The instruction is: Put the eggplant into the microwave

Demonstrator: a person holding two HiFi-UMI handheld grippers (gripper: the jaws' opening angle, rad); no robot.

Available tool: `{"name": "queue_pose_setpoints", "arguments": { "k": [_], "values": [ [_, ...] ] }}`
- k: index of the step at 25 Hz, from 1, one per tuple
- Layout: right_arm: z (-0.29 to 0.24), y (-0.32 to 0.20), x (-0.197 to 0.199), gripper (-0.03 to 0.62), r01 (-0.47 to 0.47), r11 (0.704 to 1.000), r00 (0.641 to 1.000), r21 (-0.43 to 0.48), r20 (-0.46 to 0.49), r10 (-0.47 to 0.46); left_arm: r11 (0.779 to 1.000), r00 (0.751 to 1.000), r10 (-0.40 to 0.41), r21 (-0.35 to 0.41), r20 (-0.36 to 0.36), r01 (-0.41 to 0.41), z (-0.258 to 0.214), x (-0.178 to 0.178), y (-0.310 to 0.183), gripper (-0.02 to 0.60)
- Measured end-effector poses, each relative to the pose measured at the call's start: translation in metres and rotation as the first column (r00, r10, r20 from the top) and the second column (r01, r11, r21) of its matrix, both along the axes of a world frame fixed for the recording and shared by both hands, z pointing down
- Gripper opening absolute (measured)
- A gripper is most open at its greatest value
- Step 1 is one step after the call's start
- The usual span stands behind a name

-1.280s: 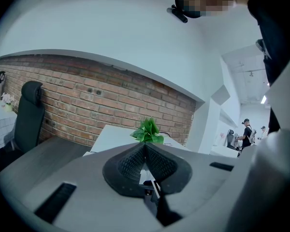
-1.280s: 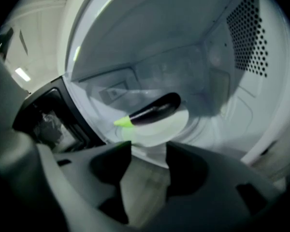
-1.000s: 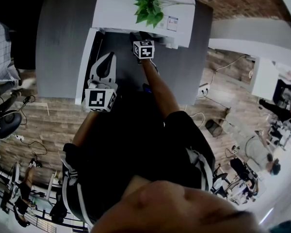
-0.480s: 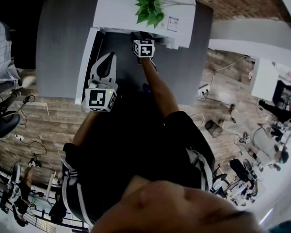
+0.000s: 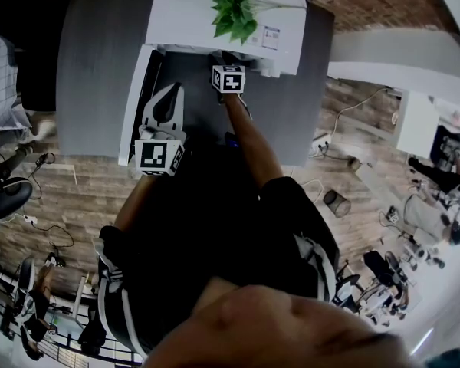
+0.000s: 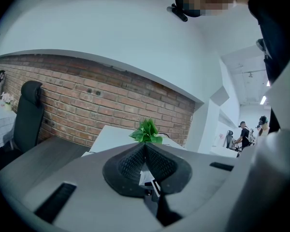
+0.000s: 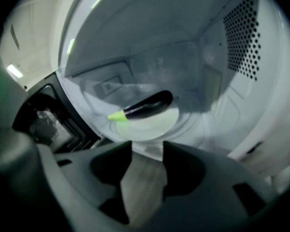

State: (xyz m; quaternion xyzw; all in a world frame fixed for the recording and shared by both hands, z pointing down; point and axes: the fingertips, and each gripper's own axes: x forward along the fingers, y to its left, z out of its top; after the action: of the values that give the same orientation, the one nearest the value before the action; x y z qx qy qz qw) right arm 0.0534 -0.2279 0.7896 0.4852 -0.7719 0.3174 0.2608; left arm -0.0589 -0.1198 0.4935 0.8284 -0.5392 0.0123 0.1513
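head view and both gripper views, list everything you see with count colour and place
table: one, grey, by the brick wall
microwave: one, white, on the table, standing open
turntable: one, pale, microwave floor
eggplant: one, dark purple with green stem, lying on the turntable
plant: one, green, on top of the microwave
left gripper: one, grey, jaws together on nothing, in front of the microwave's left side
right gripper: one, grey, jaws apart and empty, at the microwave's opening

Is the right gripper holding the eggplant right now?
No, the right gripper has its jaws apart with nothing between them, and the eggplant lies on the turntable inside the microwave.
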Motion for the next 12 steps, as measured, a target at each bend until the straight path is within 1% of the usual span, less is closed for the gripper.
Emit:
{"name": "queue_pose_setpoints", "arguments": {
  "k": [4,5,7,12],
  "values": [
    [-0.0007,0.0021,0.002,0.216,-0.008,1.0,1.0,-0.006,0.001,0.008,1.0,1.0,-0.004,0.007,-0.002,0.004,-0.0025,-0.0005,0.0019,0.035],
    [-0.001,0.0027,0.0021,0.204,-0.01,1.0,1.0,-0.007,0.002,0.01,1.0,1.0,-0.004,0.009,-0.003,0.005,-0.0034,-0.0006,0.0024,0.035],
    [-0.0009,0.0039,0.0023,0.152,-0.011,1.0,1.0,-0.007,0.005,0.011,1.0,1.0,-0.005,0.012,-0.005,0.005,-0.005,-0.0004,0.0031,0.035],
    [-0.0038,0.0066,0.0048,0.074,-0.017,1.0,1.0,-0.004,-0.007,0.017,1.0,1.0,-0.003,0.024,-0.008,0.003,-0.0081,0.0,0.0053,0.035]
  ]
}}
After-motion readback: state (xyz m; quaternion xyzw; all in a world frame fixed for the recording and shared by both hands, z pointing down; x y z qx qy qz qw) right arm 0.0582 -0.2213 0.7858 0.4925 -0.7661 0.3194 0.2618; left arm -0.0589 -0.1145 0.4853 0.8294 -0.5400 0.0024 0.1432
